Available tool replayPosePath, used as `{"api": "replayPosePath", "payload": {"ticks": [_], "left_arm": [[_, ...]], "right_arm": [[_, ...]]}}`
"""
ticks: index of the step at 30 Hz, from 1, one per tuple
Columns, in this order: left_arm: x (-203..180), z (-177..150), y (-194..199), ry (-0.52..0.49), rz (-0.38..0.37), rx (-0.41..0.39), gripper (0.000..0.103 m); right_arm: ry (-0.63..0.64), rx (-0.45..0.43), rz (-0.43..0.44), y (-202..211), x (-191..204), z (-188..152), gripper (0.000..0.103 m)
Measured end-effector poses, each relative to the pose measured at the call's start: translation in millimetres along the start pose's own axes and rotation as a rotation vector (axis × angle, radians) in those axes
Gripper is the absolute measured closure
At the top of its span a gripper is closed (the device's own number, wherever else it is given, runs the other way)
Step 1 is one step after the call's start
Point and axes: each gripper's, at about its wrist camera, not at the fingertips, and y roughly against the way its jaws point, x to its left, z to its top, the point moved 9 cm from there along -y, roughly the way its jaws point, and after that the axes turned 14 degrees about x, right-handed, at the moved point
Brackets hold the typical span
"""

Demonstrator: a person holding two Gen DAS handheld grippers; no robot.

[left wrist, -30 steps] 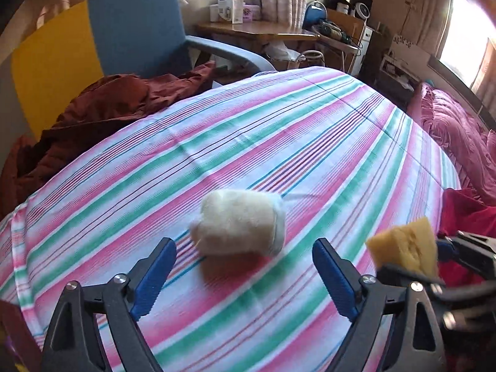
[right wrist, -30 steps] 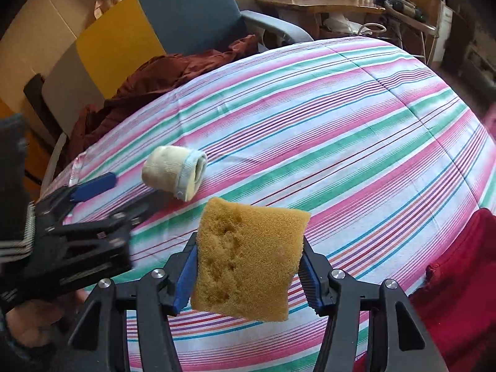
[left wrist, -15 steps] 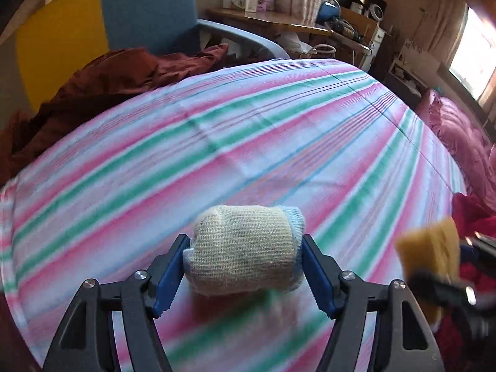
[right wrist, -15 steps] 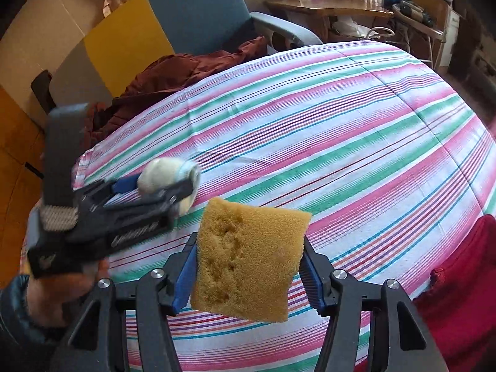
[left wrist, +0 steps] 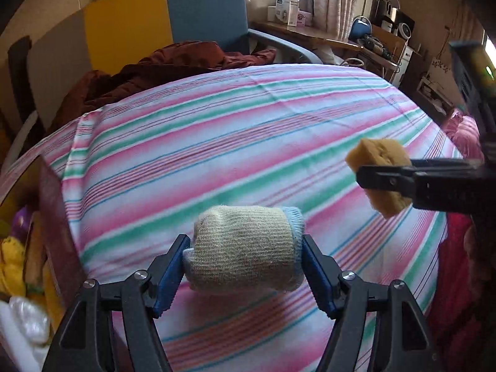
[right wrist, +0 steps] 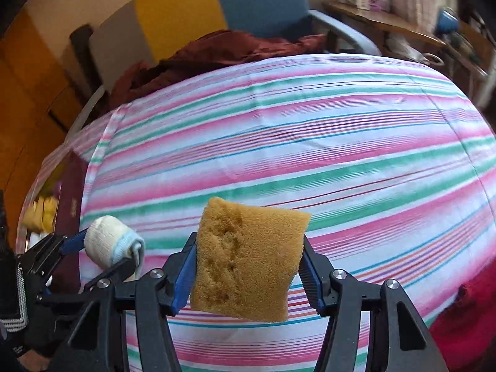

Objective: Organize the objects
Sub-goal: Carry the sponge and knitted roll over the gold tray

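Observation:
My left gripper (left wrist: 245,266) is shut on a rolled cream sock with a pale blue cuff (left wrist: 245,248) and holds it above the striped bedspread (left wrist: 248,130). The sock also shows in the right wrist view (right wrist: 111,245), at the lower left. My right gripper (right wrist: 248,266) is shut on a yellow-brown sponge (right wrist: 248,260), also held above the bed. The sponge appears in the left wrist view (left wrist: 378,173), to the right of the sock.
A dark maroon box (left wrist: 59,232) with yellow and white items (left wrist: 12,266) stands at the bed's left edge. A brown garment (left wrist: 161,71) lies on a blue and yellow chair (left wrist: 201,9). A desk (left wrist: 310,34) is behind. Red fabric (right wrist: 465,325) lies at right.
My left gripper closed on the sock and lifted it off the bedspread. Both grippers swung left, bringing the maroon box into view. The sponge stayed gripped.

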Motion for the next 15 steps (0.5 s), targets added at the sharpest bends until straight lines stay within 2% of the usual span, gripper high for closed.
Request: {"api": "replayPosePath", "payload": {"ticks": [5,15], "left_arm": [[-5.6,-13.6,1.1,-0.006,0.009,-0.004,0.031],[-13.3,-24.5,8.1,-0.024,0.019,-0.016,0.031]], "right_arm": [[0.047,0.017,-0.005,-9.3,16.0,-5.8,0.043],[0.057,0.019,-0.007,-13.2,19.9,-6.1,0.043]]}}
